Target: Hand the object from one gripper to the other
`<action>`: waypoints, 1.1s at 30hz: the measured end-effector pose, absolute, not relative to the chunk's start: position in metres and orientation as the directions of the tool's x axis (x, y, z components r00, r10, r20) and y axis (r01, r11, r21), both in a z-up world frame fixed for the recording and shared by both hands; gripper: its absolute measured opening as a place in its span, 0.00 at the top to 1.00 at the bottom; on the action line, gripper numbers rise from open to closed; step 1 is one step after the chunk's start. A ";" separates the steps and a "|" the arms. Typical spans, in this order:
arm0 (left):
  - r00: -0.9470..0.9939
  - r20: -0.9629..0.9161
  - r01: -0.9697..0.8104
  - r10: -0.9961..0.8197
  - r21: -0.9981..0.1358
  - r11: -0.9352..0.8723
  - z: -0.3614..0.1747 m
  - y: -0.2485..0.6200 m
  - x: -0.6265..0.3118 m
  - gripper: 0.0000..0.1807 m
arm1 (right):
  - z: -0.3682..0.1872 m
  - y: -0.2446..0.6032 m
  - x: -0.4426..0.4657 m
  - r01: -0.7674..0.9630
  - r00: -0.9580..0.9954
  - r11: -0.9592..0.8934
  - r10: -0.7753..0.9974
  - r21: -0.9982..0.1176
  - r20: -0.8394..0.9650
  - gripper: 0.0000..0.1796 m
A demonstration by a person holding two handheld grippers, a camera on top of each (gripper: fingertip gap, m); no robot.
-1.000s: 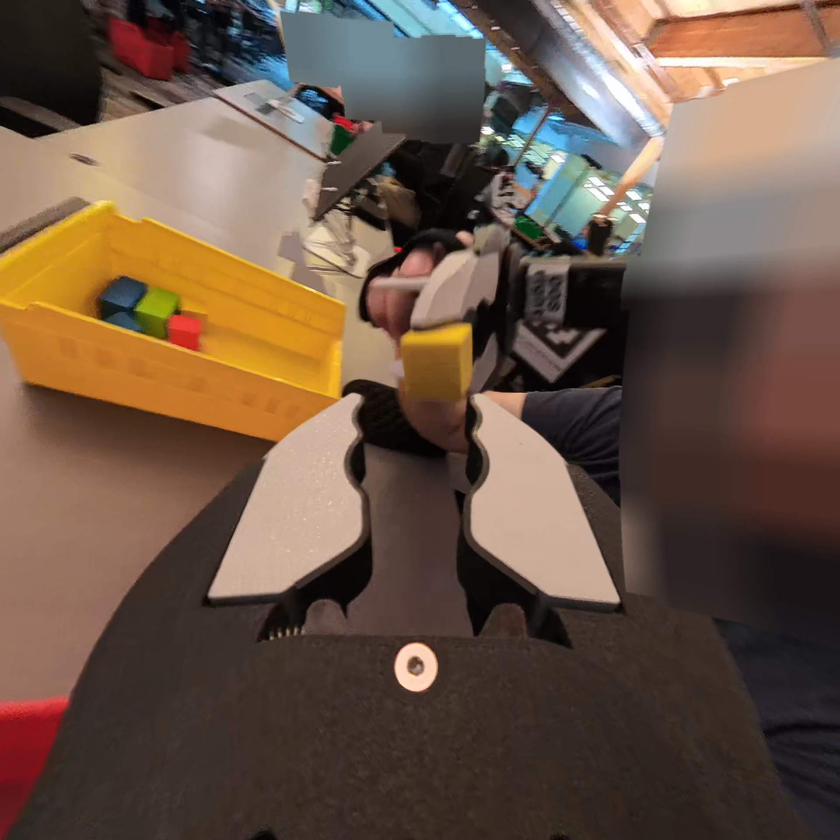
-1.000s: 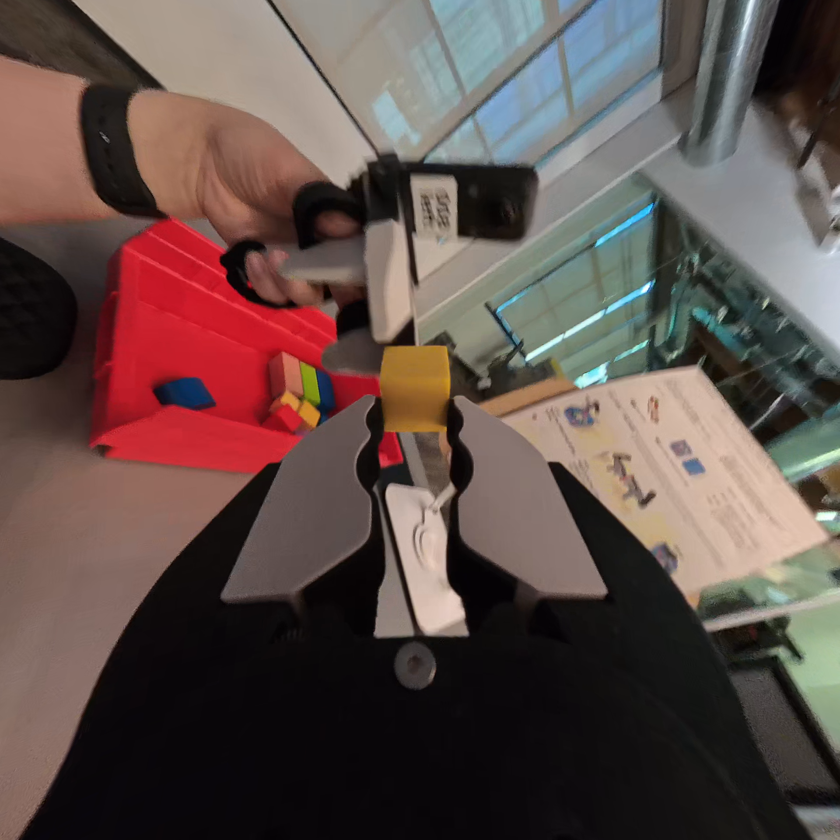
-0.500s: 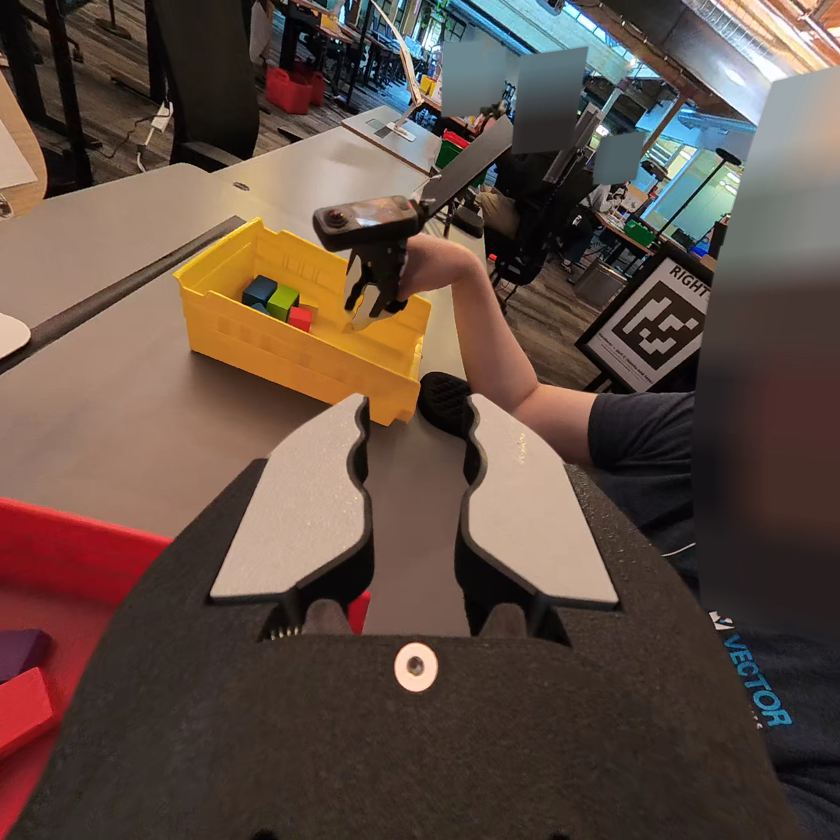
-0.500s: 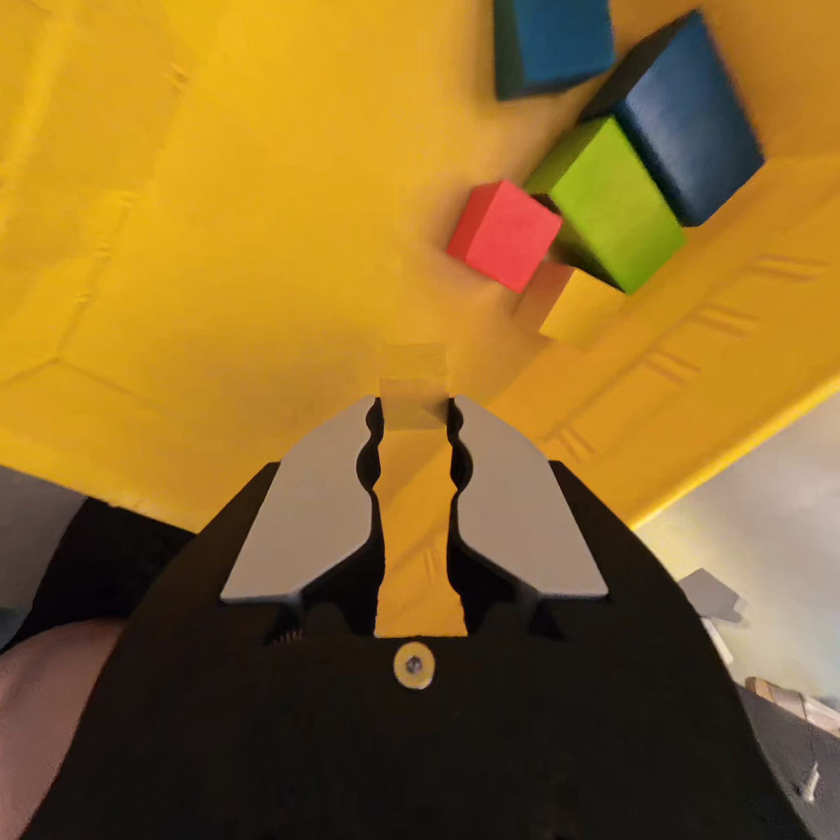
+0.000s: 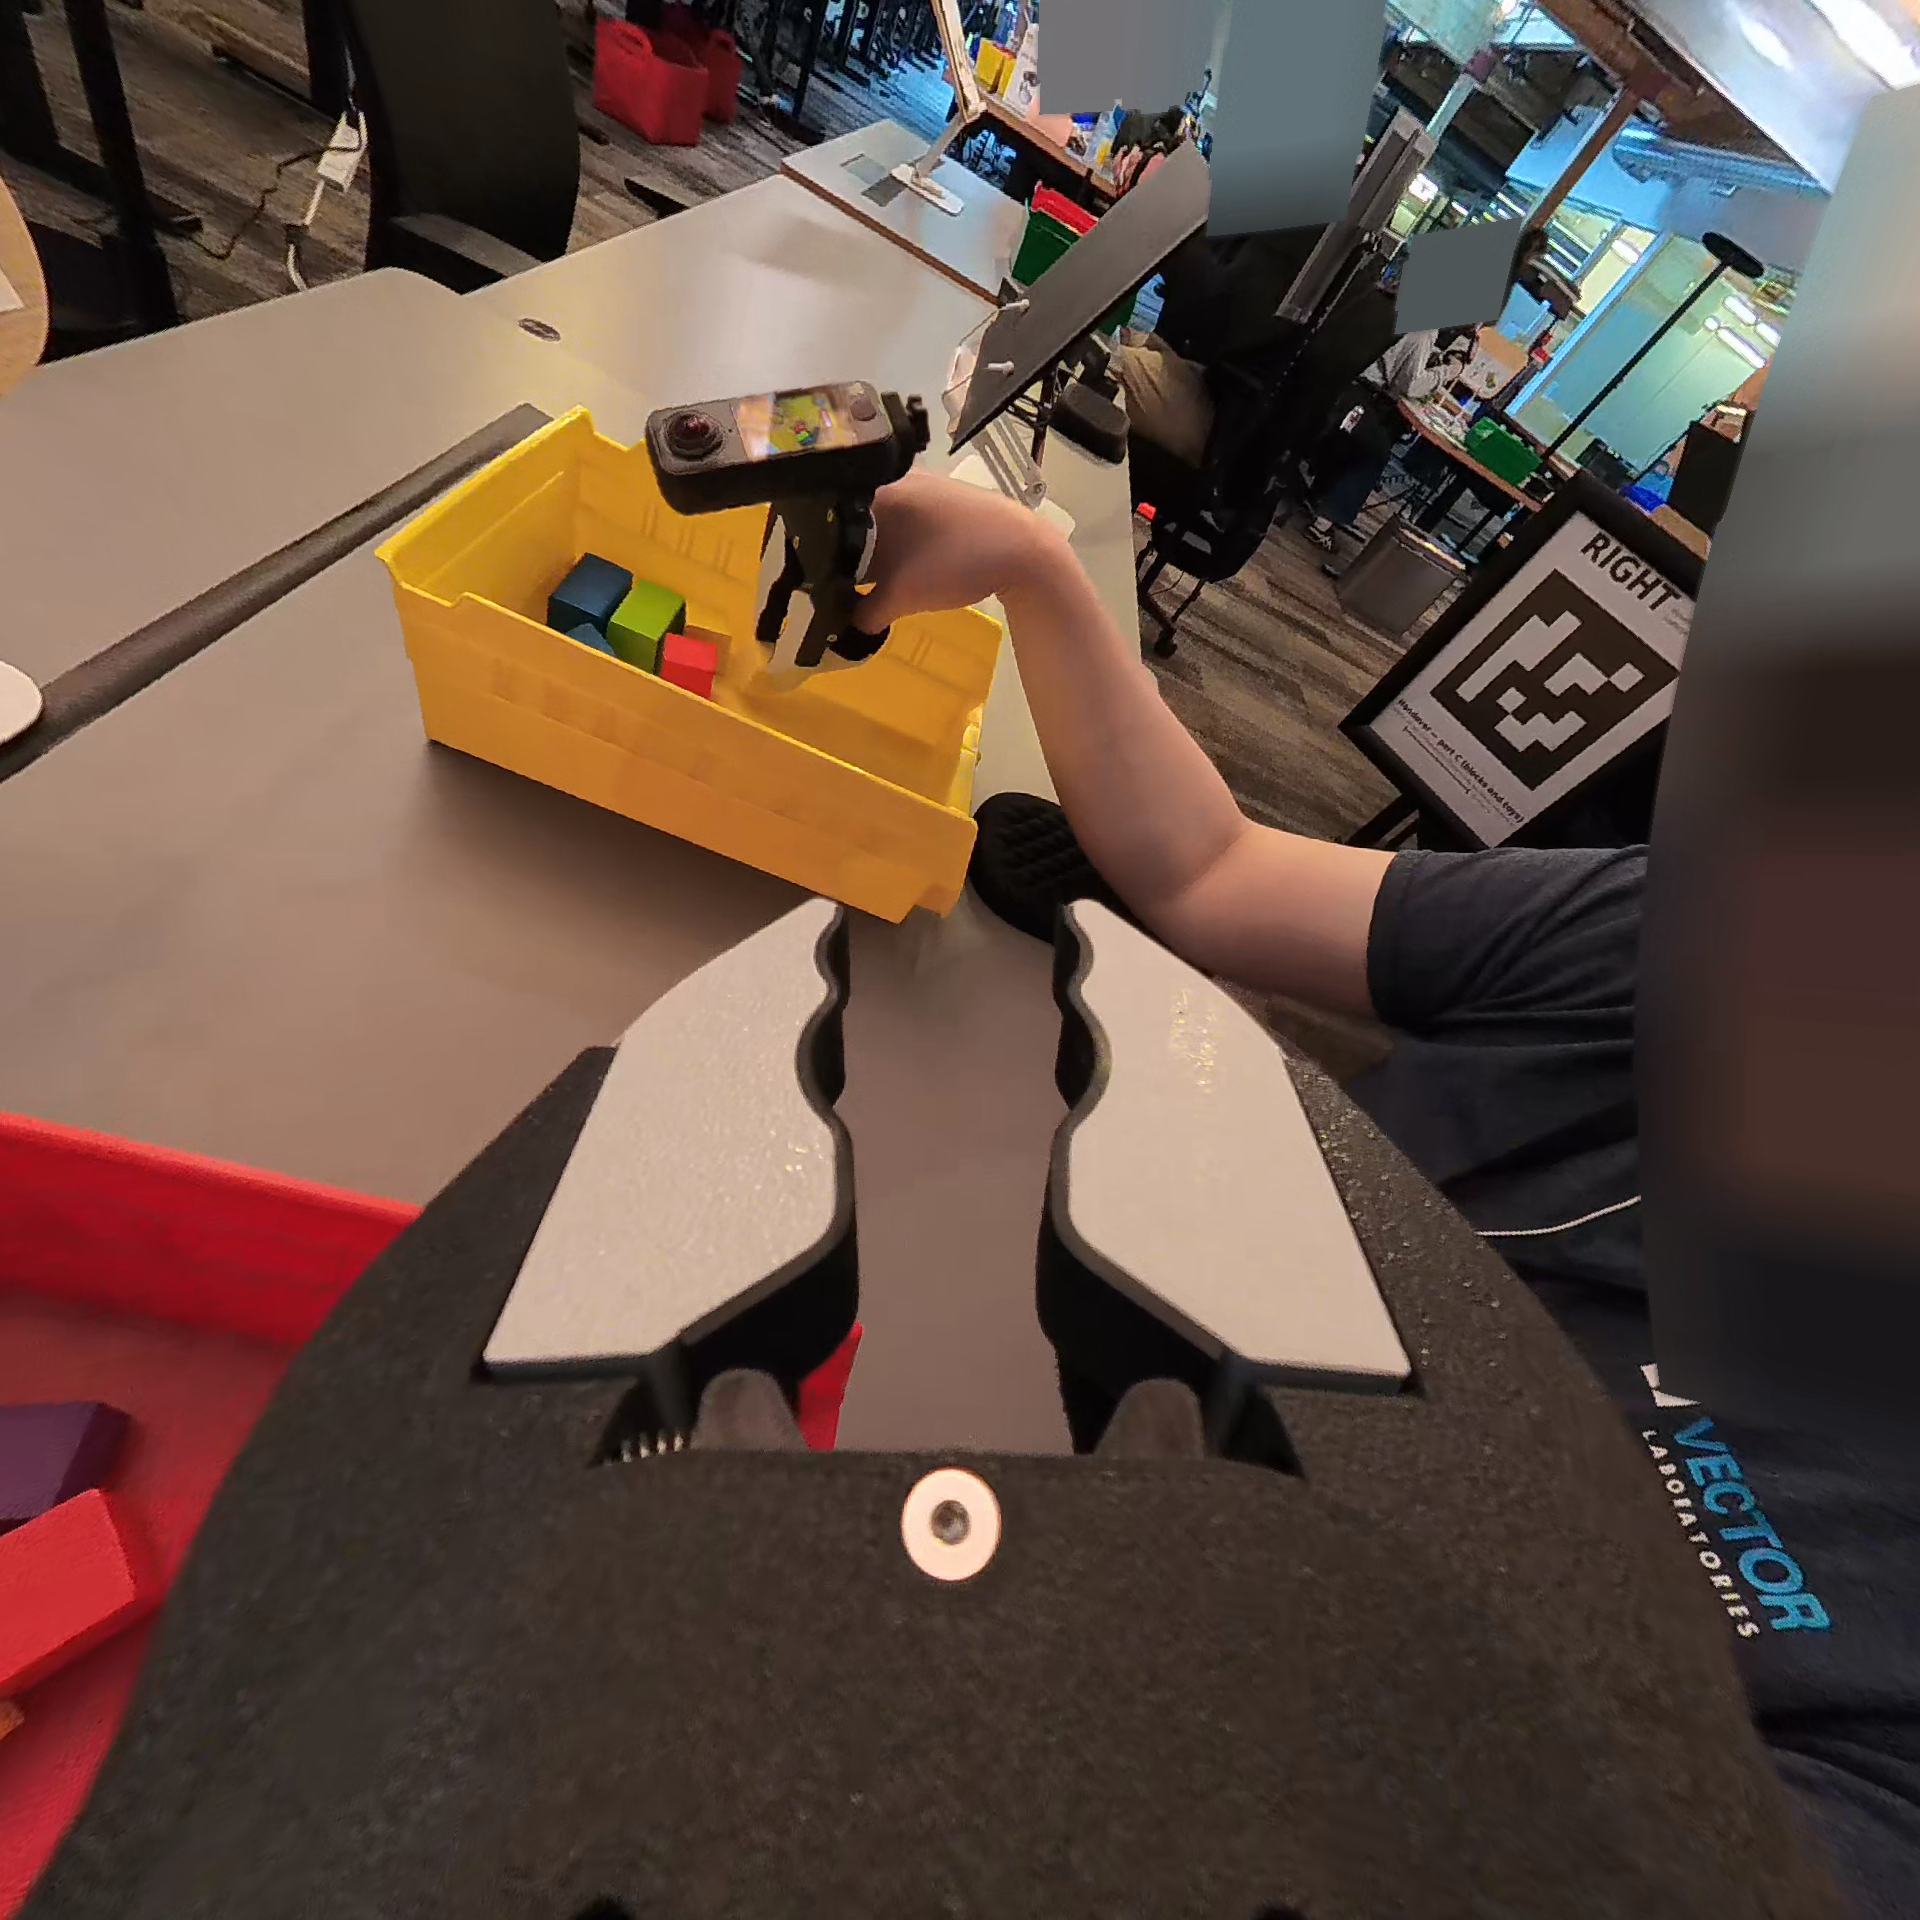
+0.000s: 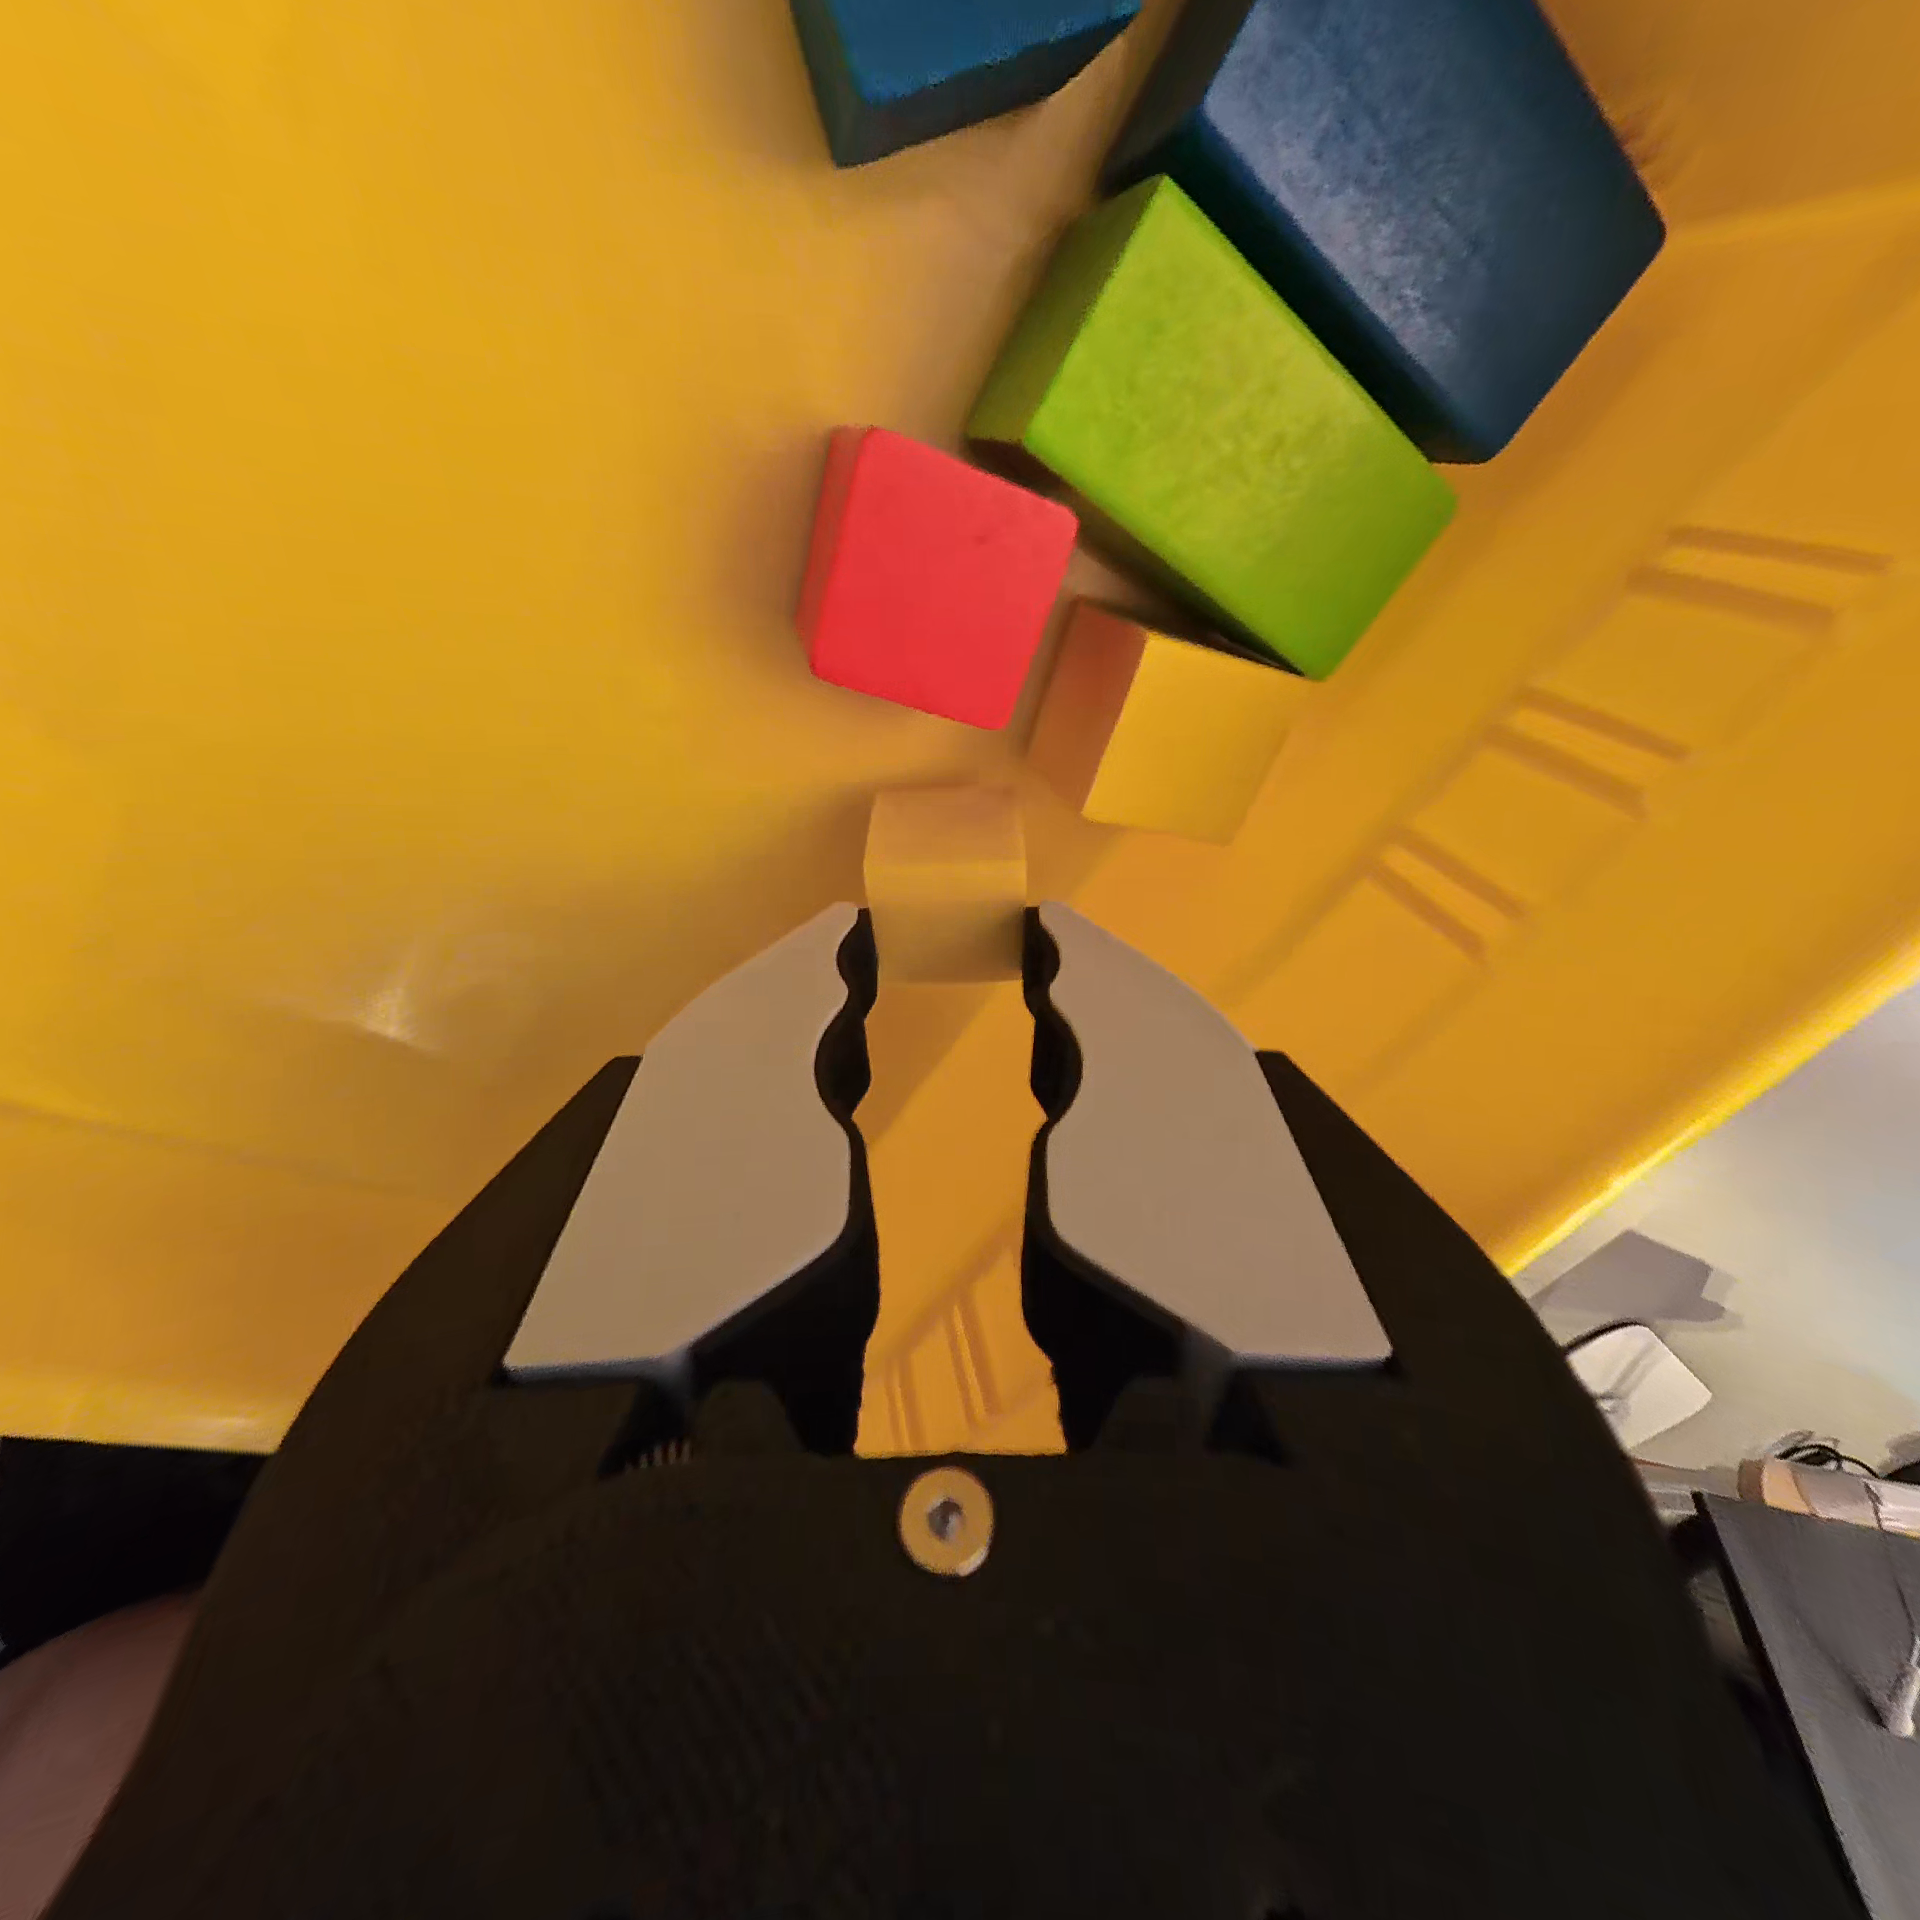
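In the left wrist view, the left claw (image 5: 948, 961) is wide apart with nothing in it. It hangs over the grey bench (image 5: 260, 935), near the corner of a red bin (image 5: 156, 1216). Farther off sits a yellow bin (image 5: 727, 790) on the bench. The right claw (image 5: 795, 665) reaches down into that bin from above, held by a hand (image 5: 935, 551). Its tips are low inside, beside a red block (image 5: 689, 662), a green block (image 5: 646, 623) and a blue block (image 5: 589, 603). From here I cannot see what the right claw holds.

In the right wrist view, the right claw (image 6: 943, 920) is narrow and pinches a small yellow block (image 6: 943, 894) at its very tips. The block sticks out ahead of the claw, low over the yellow bin's floor (image 6: 416, 520), and I cannot tell if it touches. Just ahead and a bit to the side lies another yellow block (image 6: 1184, 738), touching the green block (image 6: 1216, 426). The red block (image 6: 930, 582) is close too, and two blue blocks (image 6: 1403, 208) lie beyond.

The yellow block is with the right claw, so I think the hand-over is done. The left claw is well apart from it. The next move looks like letting go straight down, and the held block is very near the other yellow one, so it could bump it
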State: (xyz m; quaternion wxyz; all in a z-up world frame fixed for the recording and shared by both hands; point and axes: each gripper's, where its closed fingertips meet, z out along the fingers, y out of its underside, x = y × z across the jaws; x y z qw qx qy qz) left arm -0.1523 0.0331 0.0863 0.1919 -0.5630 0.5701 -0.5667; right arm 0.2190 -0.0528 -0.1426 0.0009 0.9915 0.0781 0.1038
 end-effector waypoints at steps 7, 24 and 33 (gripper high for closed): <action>-0.288 0.414 -0.434 -0.863 -0.860 -0.268 0.084 0.033 -0.153 0.80 | -0.148 -0.050 0.222 0.151 0.965 -0.988 0.153 0.027 0.214 0.84; 0.191 0.247 -0.568 -0.950 -0.761 -0.313 0.031 0.123 -0.196 0.79 | -0.106 -0.046 0.212 0.181 0.961 -0.975 0.148 -0.127 0.233 0.80; 0.255 -0.018 -0.758 -0.967 -0.624 -0.188 -0.054 0.182 -0.195 0.83 | -0.050 -0.044 0.191 0.270 0.924 -0.923 0.169 -0.275 0.342 0.80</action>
